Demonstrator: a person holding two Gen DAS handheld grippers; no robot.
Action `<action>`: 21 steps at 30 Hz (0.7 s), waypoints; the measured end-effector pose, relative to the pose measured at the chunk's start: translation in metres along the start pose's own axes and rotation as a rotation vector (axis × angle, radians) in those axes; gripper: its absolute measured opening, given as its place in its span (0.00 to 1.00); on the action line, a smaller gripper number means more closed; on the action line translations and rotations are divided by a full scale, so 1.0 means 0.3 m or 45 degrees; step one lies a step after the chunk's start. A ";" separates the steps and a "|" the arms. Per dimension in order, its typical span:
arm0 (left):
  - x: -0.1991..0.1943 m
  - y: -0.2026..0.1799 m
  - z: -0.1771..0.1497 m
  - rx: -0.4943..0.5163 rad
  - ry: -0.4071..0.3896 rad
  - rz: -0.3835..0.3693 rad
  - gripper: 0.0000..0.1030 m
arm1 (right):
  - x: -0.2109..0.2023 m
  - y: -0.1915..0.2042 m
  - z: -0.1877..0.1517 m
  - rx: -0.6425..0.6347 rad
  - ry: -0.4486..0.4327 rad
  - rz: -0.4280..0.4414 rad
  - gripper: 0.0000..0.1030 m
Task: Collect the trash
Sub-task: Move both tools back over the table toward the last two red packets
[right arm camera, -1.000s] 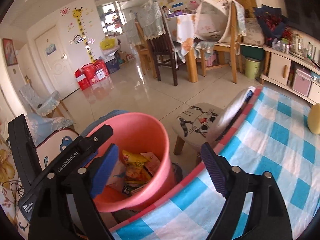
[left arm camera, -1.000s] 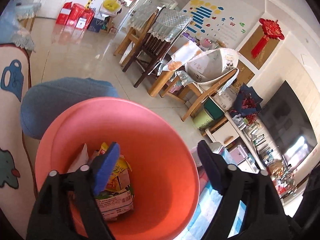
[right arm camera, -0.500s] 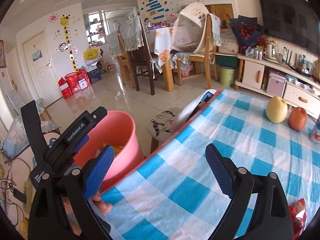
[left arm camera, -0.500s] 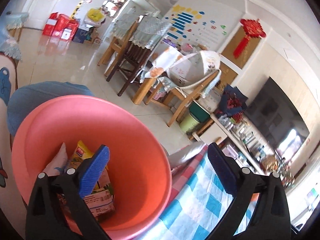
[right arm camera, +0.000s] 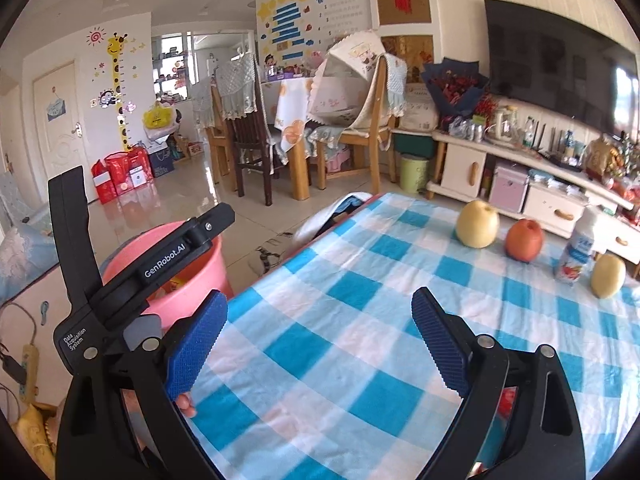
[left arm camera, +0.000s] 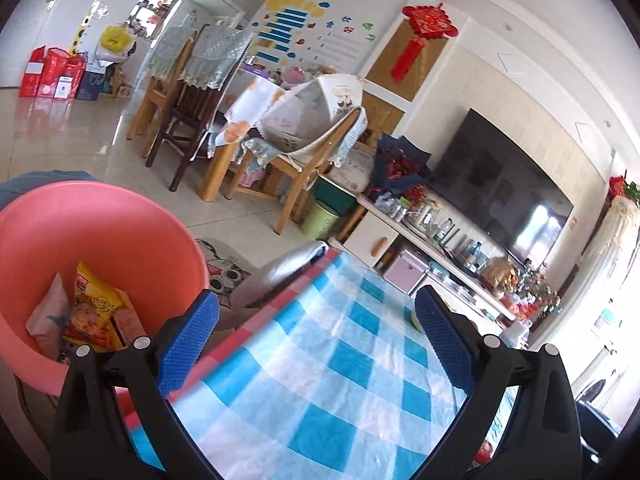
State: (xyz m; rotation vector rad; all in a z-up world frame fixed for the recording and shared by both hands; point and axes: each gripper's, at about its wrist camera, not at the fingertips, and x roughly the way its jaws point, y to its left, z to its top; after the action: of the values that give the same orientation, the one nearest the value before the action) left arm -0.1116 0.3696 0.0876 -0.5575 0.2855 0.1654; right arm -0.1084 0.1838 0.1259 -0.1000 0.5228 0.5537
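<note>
Left gripper point(left arm camera: 316, 322): jaws wide apart, nothing between them, above the checked tablecloth point(left arm camera: 340, 364) at the table edge.
Right gripper point(right arm camera: 320, 322): jaws apart, nothing between them, over the same cloth.
Pink bin point(left arm camera: 120, 232): beside the table, below its edge, left of both grippers.
Trash in bin: yellow snack wrapper point(left arm camera: 98, 312) with a white packet point(left arm camera: 48, 316) next to it.
On table, far side: pale pear point(right arm camera: 477, 224), red apple point(right arm camera: 524, 240), white bottle point(right arm camera: 578, 248), yellow fruit point(right arm camera: 608, 276).
Near right blue pad: a red scrap point(right arm camera: 508, 396), only partly visible.

bright daylight | floor point(left arm camera: 80, 128) glare — fisheye-bent edges (dark corners)
</note>
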 end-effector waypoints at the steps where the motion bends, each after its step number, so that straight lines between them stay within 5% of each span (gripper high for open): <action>1: -0.003 -0.014 -0.009 0.009 0.004 -0.003 0.96 | -0.017 -0.013 -0.003 0.001 -0.012 -0.014 0.91; 12: -0.038 -0.215 -0.154 0.190 0.089 -0.096 0.96 | -0.197 -0.154 -0.071 0.015 -0.124 -0.147 0.93; 21: -0.099 -0.371 -0.260 0.378 0.051 -0.154 0.96 | -0.299 -0.315 -0.130 0.128 -0.159 -0.207 0.93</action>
State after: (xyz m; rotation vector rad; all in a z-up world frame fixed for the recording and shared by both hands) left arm -0.1311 0.2319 0.0890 -0.2823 0.3075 -0.0065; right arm -0.1411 0.0520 0.1323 -0.0115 0.4157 0.3714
